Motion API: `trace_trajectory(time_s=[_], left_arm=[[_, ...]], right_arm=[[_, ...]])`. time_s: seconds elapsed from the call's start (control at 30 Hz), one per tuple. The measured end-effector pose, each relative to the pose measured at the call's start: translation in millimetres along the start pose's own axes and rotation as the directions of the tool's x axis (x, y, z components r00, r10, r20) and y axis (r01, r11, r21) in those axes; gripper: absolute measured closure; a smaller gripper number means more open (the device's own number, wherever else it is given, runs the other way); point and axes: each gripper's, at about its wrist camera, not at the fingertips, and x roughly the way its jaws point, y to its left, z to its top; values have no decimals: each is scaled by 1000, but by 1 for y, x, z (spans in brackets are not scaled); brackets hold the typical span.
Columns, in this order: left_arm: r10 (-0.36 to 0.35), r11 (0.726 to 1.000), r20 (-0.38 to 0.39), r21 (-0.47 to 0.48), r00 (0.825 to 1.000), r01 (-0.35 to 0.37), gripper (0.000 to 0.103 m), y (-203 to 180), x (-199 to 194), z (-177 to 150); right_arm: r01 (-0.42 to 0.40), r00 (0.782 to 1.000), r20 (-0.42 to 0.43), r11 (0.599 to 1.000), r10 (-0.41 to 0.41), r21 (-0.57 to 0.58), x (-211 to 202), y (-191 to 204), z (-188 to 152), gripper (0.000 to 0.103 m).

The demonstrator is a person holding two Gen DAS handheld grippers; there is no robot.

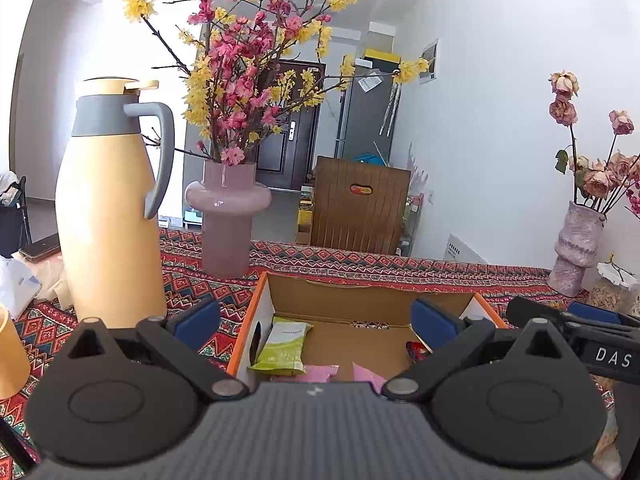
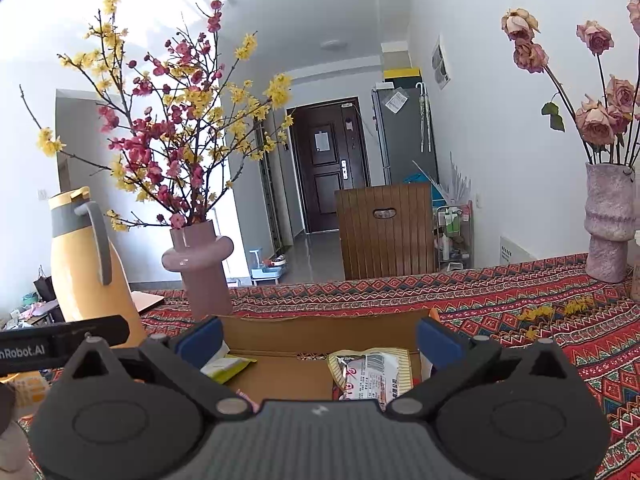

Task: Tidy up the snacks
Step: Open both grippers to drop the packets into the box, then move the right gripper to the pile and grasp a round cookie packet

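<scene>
An open cardboard box with an orange rim stands on the patterned tablecloth; it also shows in the right wrist view. Inside lie a green snack pack, pink packets and a red wrapper. In the right wrist view a yellow and silver snack bag lies in the box beside the green pack. My left gripper is open and empty above the box. My right gripper is open and empty above the box; its fingers reach in from the right.
A tall yellow thermos stands left of the box. A pink vase with flowering branches stands behind it. A mottled pink vase with dried roses is at the far right. A yellow cup is at the left edge.
</scene>
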Motion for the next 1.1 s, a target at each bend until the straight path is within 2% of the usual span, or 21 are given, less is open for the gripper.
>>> trace_trajectory(time_s=[0.27, 0.37, 0.6, 0.77, 0.97, 1.1], left_arm=[[20, 1000, -52, 18, 998, -19, 0, 16, -13, -21], [43, 999, -97, 15, 994, -42, 0, 27, -11, -34], [81, 996, -171, -8, 982, -83, 0, 47, -12, -57], [83, 996, -205, -11, 975, -87, 0, 54, -8, -75], [97, 995, -197, -3, 976, -99, 0, 55, 0, -91], [92, 995, -194, -26, 977, -99, 0, 60, 1, -92]], right_arm=[[30, 998, -48, 999, -31, -25, -26, -6, -22, 0], [47, 996, -79, 998, -49, -31, -34, -11, -35, 0], [100, 982, -155, 994, -104, -32, -44, -26, -64, 0], [147, 971, -193, 989, -142, 14, -47, -43, -83, 0], [181, 961, -218, 983, -170, 32, -40, -52, -100, 0], [166, 965, -207, 986, -160, 11, -36, -48, -104, 0]])
